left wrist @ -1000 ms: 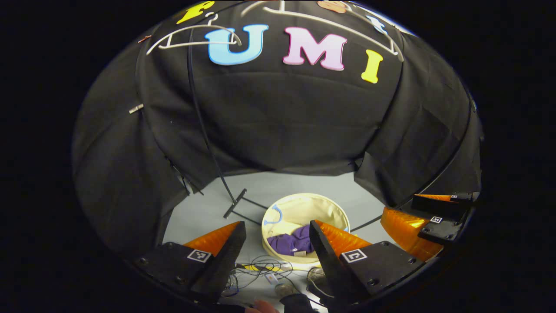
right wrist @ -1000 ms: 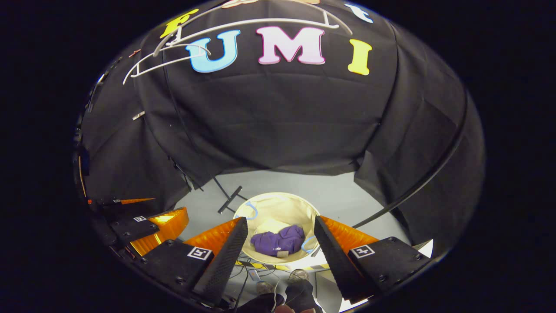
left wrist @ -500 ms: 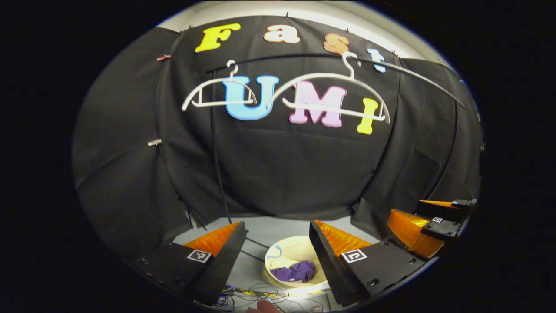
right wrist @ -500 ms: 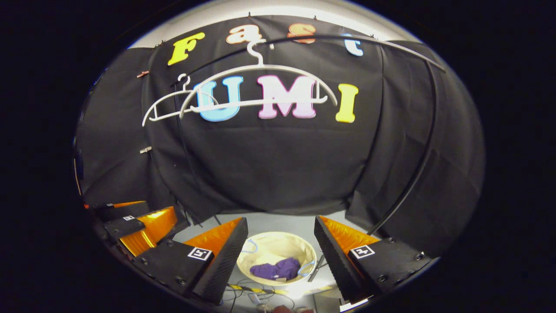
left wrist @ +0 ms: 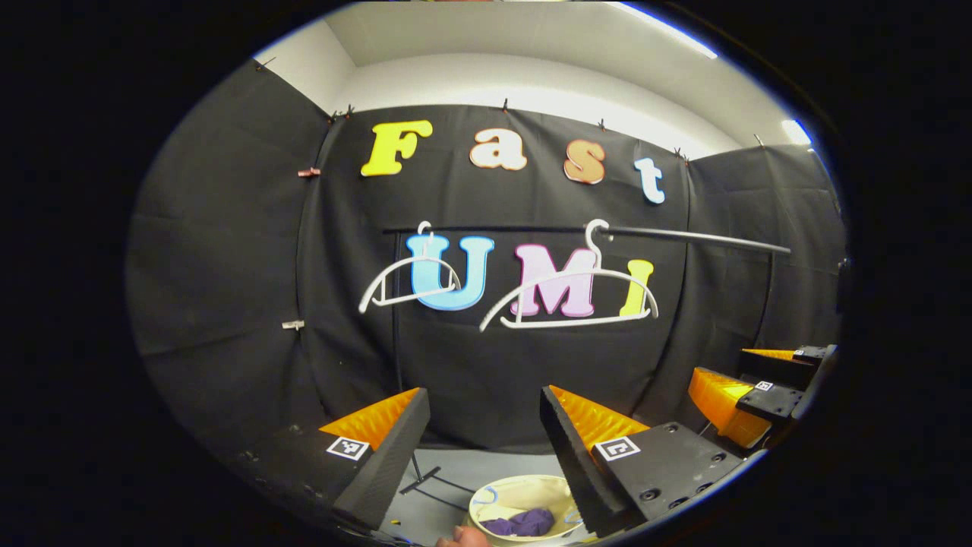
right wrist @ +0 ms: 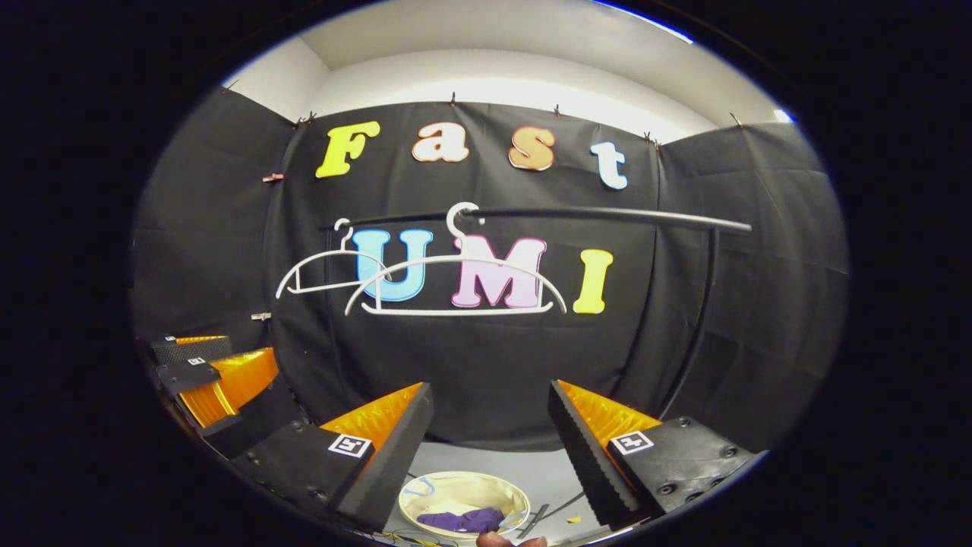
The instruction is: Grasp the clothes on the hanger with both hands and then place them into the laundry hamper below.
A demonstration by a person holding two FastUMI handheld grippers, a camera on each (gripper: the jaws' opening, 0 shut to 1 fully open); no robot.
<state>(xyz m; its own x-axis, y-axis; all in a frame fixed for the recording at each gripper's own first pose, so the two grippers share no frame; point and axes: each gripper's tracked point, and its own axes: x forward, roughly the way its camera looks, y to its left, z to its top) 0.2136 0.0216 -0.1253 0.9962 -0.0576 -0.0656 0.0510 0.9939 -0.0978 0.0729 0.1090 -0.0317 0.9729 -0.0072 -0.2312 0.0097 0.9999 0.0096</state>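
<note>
A purple garment (left wrist: 522, 523) (right wrist: 461, 521) lies crumpled inside the cream laundry hamper (left wrist: 505, 493) (right wrist: 463, 488) on the grey floor, low in both views. Two bare white hangers (left wrist: 568, 295) (left wrist: 411, 279) hang from a black rail (left wrist: 683, 237); the right gripper view has the same hangers (right wrist: 456, 285) (right wrist: 323, 271) and rail (right wrist: 607, 216). My left gripper (left wrist: 483, 456) is open and holds nothing, well above the hamper. My right gripper (right wrist: 490, 456) is open too, nothing between its fingers. Each view catches the other gripper at its edge, the right gripper (left wrist: 748, 391) and the left gripper (right wrist: 209, 376).
The rail's black upright (right wrist: 695, 319) runs down at the right and its base bars (left wrist: 425, 480) lie on the floor beside the hamper. Black cloth walls close in on three sides. A fingertip (left wrist: 462, 538) shows at the bottom edge.
Both grippers have tilted upward and drawn back from the hamper: hamper and garment slid to the bottom edge, while the hangers, rail and ceiling came into view. Jaws stayed open.
</note>
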